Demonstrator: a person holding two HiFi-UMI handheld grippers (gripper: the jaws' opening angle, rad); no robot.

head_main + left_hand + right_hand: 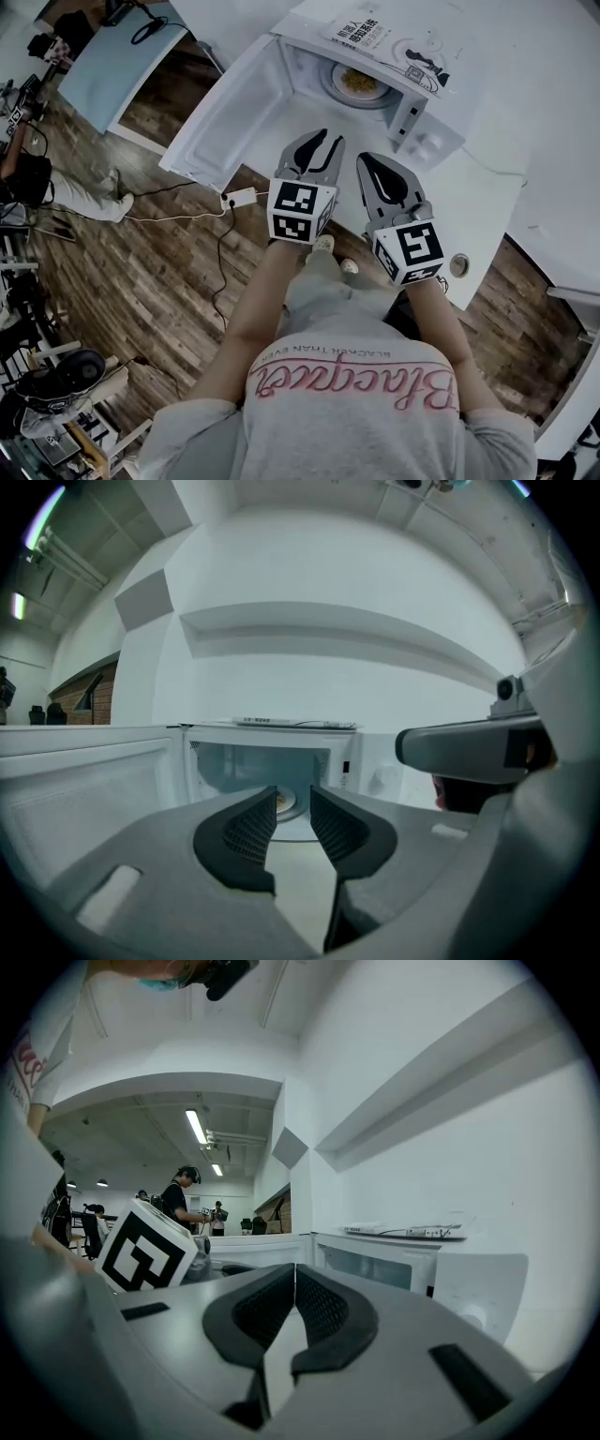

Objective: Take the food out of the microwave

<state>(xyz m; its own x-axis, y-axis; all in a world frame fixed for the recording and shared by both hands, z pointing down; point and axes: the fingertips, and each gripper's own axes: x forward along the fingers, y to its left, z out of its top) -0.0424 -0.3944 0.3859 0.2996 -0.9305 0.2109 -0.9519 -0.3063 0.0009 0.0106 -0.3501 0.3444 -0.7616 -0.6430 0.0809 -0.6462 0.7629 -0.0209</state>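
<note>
Sitting on a plate [373, 97] inside the open microwave [427, 131], the yellowish food [358, 81], perhaps noodles, is partly cut off by the cavity's upper edge. The left gripper [292, 803] is held with jaws apart and empty; the right gripper [294, 1277] is closed on nothing.

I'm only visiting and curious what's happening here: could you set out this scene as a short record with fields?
microwave: on a white counter, door swung open
food: yellowish, on a plate inside, not yet taken out
left gripper: jaws apart, empty, pointing at the opening
right gripper: jaws together, empty, beside the left one
on top: a booklet
</note>
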